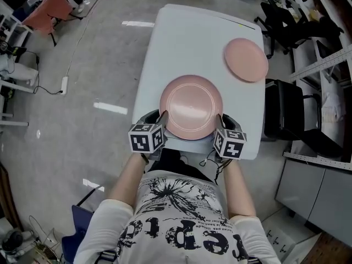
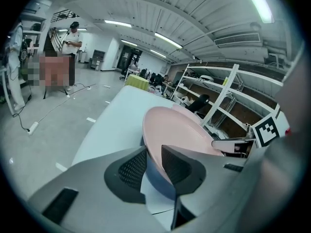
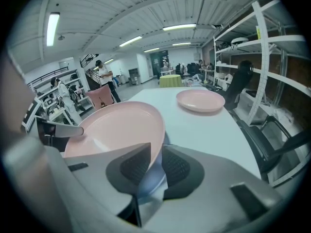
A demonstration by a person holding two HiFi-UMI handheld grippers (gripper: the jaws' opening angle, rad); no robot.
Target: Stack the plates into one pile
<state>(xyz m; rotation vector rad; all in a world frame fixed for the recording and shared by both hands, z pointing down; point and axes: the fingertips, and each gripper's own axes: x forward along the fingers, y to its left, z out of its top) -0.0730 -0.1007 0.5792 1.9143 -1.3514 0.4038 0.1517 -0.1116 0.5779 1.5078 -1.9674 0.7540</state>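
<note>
One pink plate (image 1: 191, 107) is clamped by left gripper (image 2: 153, 152) and right gripper (image 3: 156, 149) over the white table (image 1: 187, 43).

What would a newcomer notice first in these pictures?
A large pink plate at the near edge of the white table is clamped at its rim by the left gripper and the right gripper. A second pink plate lies at the table's far right corner.
</note>
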